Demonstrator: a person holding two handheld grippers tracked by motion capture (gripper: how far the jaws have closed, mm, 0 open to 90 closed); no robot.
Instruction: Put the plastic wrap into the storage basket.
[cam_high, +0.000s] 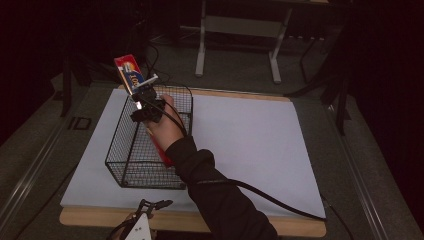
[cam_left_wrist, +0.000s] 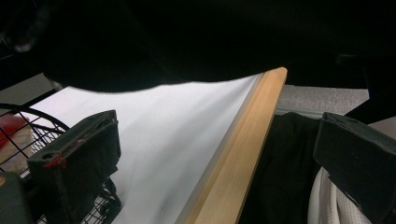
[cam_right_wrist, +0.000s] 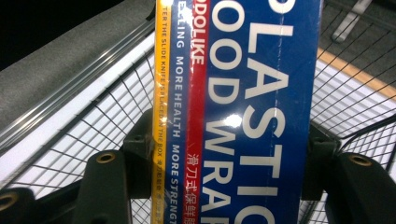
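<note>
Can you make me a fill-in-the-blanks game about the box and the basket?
1. The right hand-held gripper is shut on a long box of plastic food ____.
2. The box is held over a black wire ____.
3. The basket stands on a ____ sheet on the table.
4. The left hand-held gripper has jaws that are open and hold ____.

Missing words: wrap; basket; white; nothing

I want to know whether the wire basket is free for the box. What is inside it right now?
The wire basket shows bare mesh at its near end. The plastic wrap box, held in the right gripper, angles into it; the hand and sleeve cover the right side.
</note>
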